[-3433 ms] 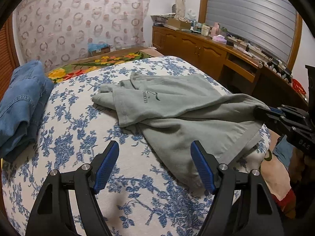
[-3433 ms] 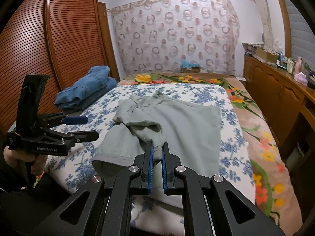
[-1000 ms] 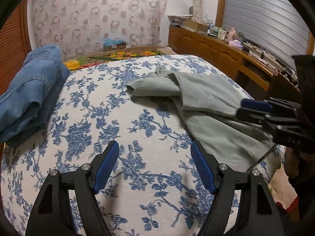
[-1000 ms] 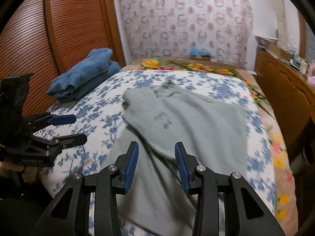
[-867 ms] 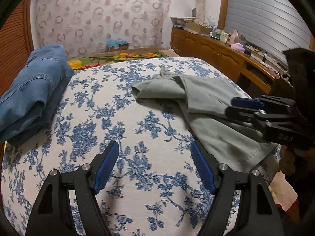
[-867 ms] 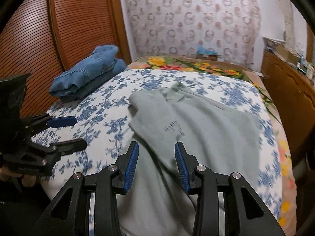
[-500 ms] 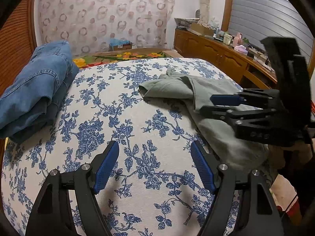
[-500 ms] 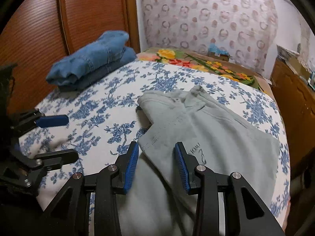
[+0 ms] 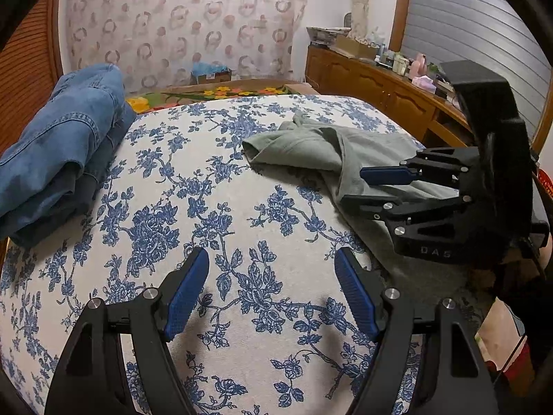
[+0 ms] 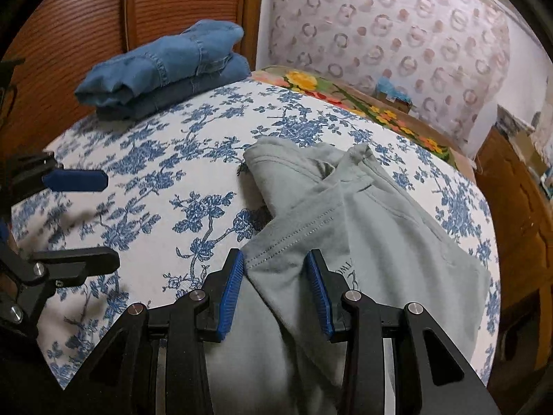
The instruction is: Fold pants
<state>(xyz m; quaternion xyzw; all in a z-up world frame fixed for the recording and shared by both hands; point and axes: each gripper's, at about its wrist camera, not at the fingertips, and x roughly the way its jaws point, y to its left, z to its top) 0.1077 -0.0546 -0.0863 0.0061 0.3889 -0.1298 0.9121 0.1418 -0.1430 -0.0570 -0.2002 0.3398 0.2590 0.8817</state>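
Here we are at the bed (image 9: 193,207), its cover printed all over with blue flowers, and the grey-green pants (image 10: 363,214) lie rumpled on its right-hand side, one end bunched into a fold toward the middle of the bed and the rest spreading away to the near right edge.

The right tongs (image 10: 274,287) hang low over the near part of the pants, blue pads parted a moderate way. A stitched edge of the cloth shows between the pads, but they are not pinching it; from the left wrist view the right tongs (image 9: 366,186) sit just above the fabric with a gap between the fingers.

The left tongs (image 9: 271,290) are spread wide and have hold of nothing. They hover over bare flowered cover, well to the left of the pants, with only their shadows falling on the bed below. In the right wrist view the left tongs (image 10: 90,221) poke in from the left edge, one blue pad above, one black finger below, air between them.

Over at the far left of the bed, a stack of folded blue jeans (image 10: 162,69) rests against the brown slatted wardrobe (image 10: 86,17). Along the right wall runs a wooden surface (image 9: 380,83) crowded with small items, too small to tell apart.
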